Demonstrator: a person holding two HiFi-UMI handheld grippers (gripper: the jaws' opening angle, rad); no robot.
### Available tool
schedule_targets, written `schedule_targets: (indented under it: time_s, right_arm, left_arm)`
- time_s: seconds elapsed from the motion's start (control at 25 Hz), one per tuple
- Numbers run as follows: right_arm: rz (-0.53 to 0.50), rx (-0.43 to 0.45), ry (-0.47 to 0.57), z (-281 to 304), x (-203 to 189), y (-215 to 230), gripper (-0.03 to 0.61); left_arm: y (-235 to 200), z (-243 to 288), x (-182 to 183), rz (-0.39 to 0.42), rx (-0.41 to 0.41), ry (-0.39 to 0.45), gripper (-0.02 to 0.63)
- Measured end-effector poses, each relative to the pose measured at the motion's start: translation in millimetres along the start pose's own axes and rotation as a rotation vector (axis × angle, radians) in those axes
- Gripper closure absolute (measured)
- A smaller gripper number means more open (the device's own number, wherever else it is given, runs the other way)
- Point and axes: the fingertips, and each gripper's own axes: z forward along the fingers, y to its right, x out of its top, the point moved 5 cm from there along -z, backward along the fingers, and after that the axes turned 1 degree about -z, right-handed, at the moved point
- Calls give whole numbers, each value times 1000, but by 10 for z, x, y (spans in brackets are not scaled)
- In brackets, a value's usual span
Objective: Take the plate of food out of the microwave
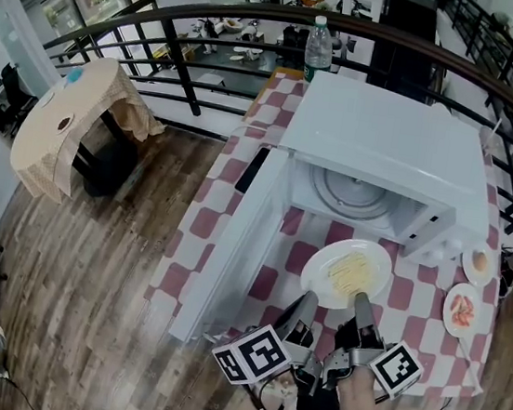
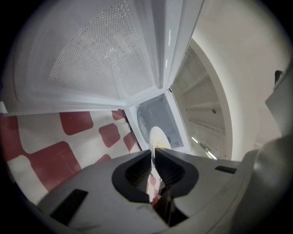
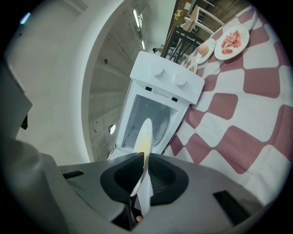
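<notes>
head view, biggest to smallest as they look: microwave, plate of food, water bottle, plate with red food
1. microwave
2. plate of food
3. water bottle and plate with red food: about alike, bottle stands farther off, so unranked

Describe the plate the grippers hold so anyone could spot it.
Find the white microwave, door open. Before its cavity is the plate of yellow food, clamped by the left gripper and right gripper. The two plates to its right are smaller.
</notes>
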Motion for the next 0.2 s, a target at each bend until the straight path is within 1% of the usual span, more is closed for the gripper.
schedule_targets:
  time_s: [0.2]
  right_arm:
    - [-6,8,4,-16,8,-21,554]
  left_arm:
    - [11,-19,-14,0,0,-3,561]
